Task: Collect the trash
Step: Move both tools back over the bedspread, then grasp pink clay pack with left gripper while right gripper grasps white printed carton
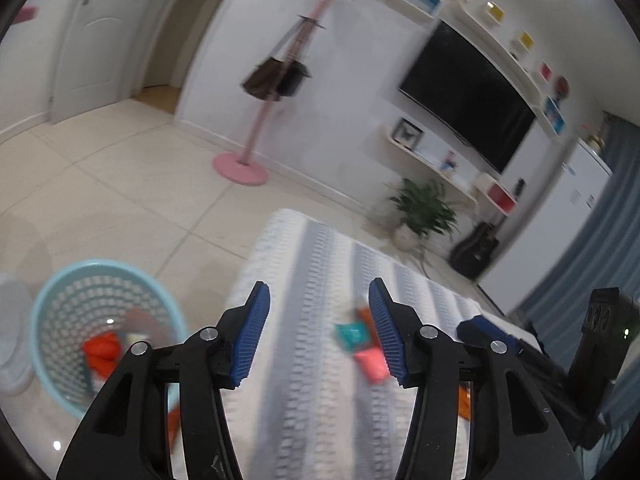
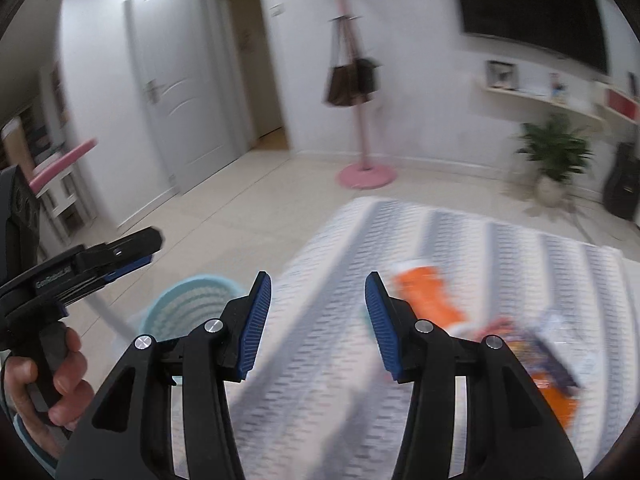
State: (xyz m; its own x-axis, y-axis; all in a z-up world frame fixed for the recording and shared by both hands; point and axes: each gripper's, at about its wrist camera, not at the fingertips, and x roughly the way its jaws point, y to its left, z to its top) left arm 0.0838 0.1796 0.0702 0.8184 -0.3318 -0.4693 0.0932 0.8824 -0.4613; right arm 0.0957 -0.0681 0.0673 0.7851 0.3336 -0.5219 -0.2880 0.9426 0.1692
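Just ahead of the left tool (image 1: 318, 334), fingers apart, wrappers (image 1: 362, 346) lie; right tool (image 2: 318, 326) likewise agape.

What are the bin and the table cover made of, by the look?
Bin: likely plastic, pale blue, smooth; moulded lattice wall with regular holes. Table cover: probably woven or knitted fabric, matte, grey-and-white stripes with a repeating textured pattern; blur leaves the weave unclear.

Black plastic tool (image 1: 319, 330) arms, ribbed blue pads (image 1: 253, 336), silver screws (image 1: 209, 334) — bare-skinned hand (image 2: 52, 376).
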